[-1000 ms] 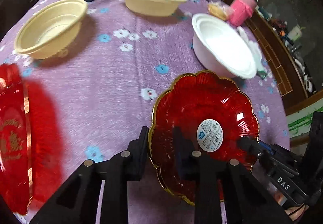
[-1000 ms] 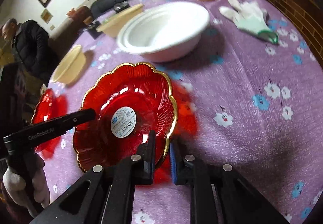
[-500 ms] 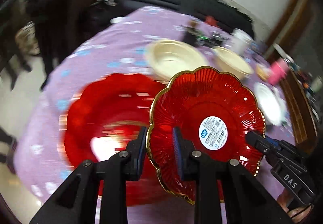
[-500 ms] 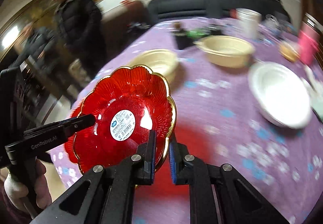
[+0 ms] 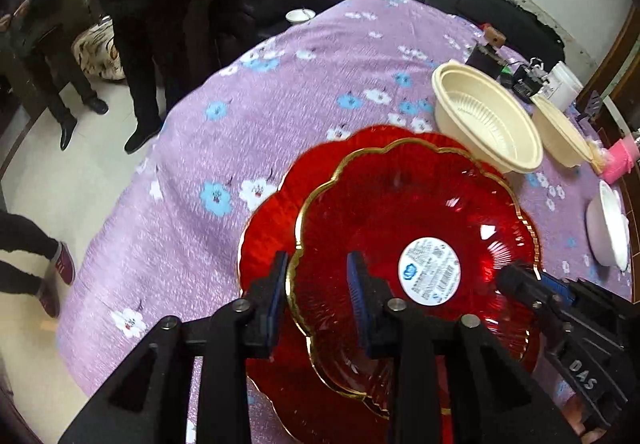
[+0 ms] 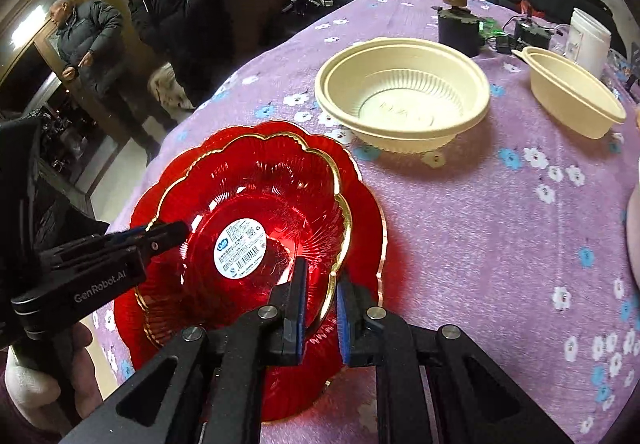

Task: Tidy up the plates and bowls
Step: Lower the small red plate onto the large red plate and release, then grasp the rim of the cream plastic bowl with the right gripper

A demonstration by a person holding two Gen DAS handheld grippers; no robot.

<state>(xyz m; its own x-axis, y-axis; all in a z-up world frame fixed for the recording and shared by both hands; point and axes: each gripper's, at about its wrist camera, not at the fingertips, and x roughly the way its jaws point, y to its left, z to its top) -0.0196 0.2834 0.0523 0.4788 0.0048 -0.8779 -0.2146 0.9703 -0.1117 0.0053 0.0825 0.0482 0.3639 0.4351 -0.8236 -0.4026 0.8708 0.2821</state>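
A: Small red plate [image 5: 400, 204], scalloped, gilt rim, ribbed translucent plastic, round white sticker [image 5: 430, 270] at centre. Sits nested over the large red plate [image 5: 272, 228] near the table's edge, on the purple floral cloth [image 5: 280, 84].

B: Handling?

A: Likely light and fairly stiff, with some flex at the thin rim. Glossy, so probably slippery under the pads. Looks more prone to cracking or scratching than to shattering.

B: Best hold?

A: At the rim, on a lobe, pads either side of the sloped wall. Opposite edges for a level carry, as set up here. Deeper bite better than a tip pinch, given the gloss.

B: Left gripper [image 5: 316, 276]?

A: Jaws just been opening. Rim between them, clear gap showing at the outer pad, no squeeze.

B: Right gripper [image 6: 322, 284]?

A: Narrow, across the opposite rim. Seems to bear on the plate wall, though glare on the red plastic makes contact hard to confirm.

B: Anything else?

A: Cream bowl [image 6: 400, 100] just beyond the red pair: matte, ribbed inside, stepped lip, thin-walled disposable type. Probably very light and easy to dent. Rim grip again, gentle.

B: Risk?

A: Possible skating of the upper plate on the lower one, gloss on gloss, if nudged on release.
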